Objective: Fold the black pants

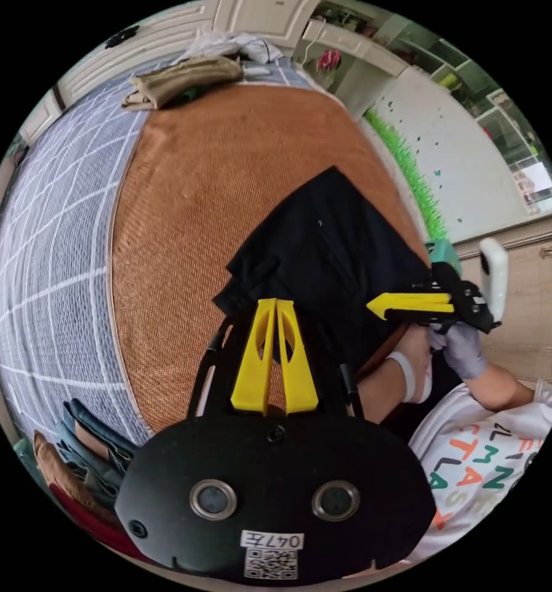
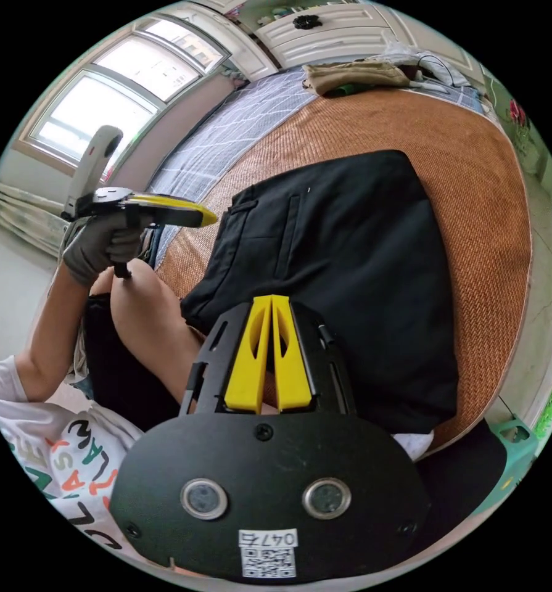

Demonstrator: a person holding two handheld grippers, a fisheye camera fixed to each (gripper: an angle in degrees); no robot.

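Black pants (image 2: 343,271) folded, near the woven mat's (image 2: 473,185) edge; open mat beyond. Left gripper (image 1: 276,303) and right gripper (image 2: 271,299) both closed, empty, above the pants.

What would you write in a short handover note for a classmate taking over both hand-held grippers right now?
Left hand-held gripper: shut, empty, above the near edge of the black pants.
Right hand-held gripper: shut, empty, also over the near edge.
Pants: lying on the woven brown mat on the bed, already folded into a compact rectangle.
Left to do: probably nothing more than a tidy; check whether another fold is wanted.
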